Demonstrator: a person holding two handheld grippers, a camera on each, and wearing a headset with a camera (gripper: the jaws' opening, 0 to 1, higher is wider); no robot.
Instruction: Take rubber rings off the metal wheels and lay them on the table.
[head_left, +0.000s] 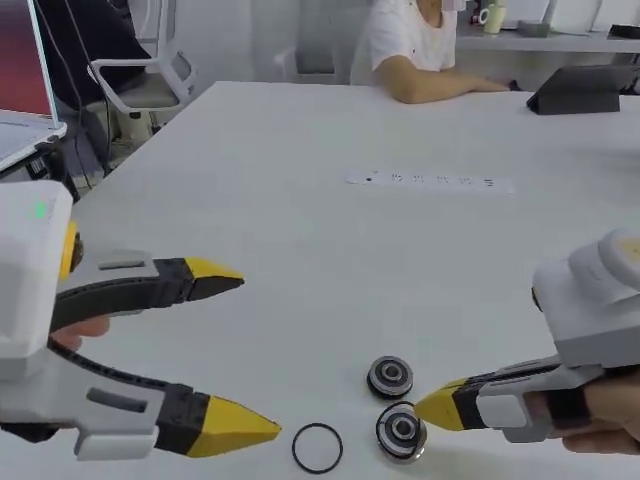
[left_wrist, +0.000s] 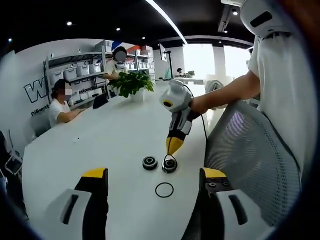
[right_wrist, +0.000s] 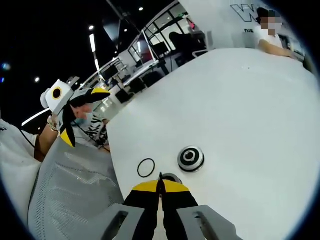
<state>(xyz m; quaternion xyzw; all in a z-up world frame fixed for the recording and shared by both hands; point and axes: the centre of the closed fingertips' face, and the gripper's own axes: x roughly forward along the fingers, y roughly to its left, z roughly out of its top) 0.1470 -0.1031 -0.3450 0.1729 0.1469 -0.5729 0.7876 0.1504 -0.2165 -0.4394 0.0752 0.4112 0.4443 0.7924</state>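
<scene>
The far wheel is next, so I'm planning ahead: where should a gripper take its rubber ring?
Probably on the far wheel, at its outer rim, coming down at a slant from the side. It lies flat on the table, and its dark rubber ring wraps the rim, so only the edge offers the fingers a pinch. The left gripper is open.

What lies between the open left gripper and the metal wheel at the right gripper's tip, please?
A loose rubber ring, flat on the table and touching neither; the head view and left gripper view show it.
</scene>
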